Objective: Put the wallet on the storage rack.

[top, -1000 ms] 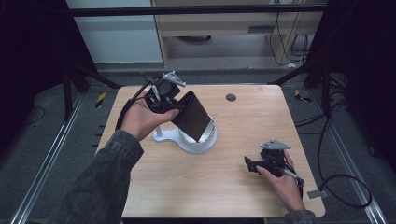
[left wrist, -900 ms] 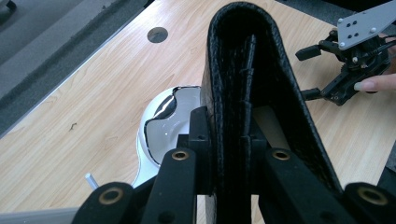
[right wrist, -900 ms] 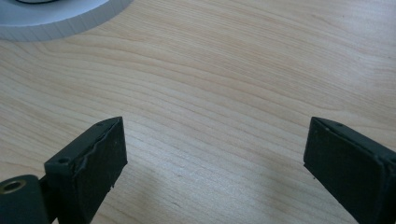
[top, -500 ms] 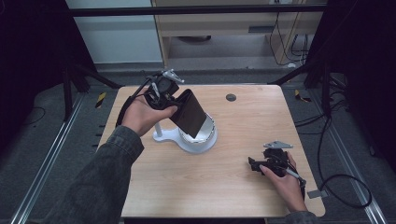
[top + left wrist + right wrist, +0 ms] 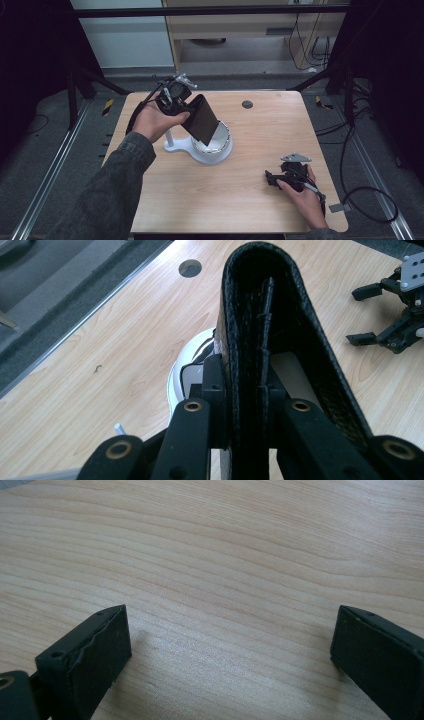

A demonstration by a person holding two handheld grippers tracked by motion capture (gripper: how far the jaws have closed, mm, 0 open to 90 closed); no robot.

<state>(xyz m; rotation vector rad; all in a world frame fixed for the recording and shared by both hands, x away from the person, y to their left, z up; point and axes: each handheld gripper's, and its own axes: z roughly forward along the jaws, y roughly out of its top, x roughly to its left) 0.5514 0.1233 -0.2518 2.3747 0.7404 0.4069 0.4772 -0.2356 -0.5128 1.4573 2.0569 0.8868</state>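
Observation:
My left gripper (image 5: 186,106) is shut on a black leather wallet (image 5: 202,120), held tilted above a white round stand (image 5: 216,150) near the middle of the wooden table. In the left gripper view, the folded wallet (image 5: 260,300) stands on edge between the jaws of the left gripper (image 5: 245,390), and the white stand (image 5: 192,357) lies just beneath it. Whether the wallet touches the stand is unclear. At the table's front right, my right gripper (image 5: 272,177) rests low and open. In its own view, the right gripper (image 5: 230,640) has bare wood between its jaws.
A dark round hole (image 5: 247,104) sits in the table (image 5: 280,125) at the back centre. A thin white post (image 5: 170,136) rises from the stand's left side, under the left hand. Cables (image 5: 370,195) trail on the floor off the right edge.
The right hand has settled slightly lower and nearer the front edge. The left gripper and wallet have hardly moved.

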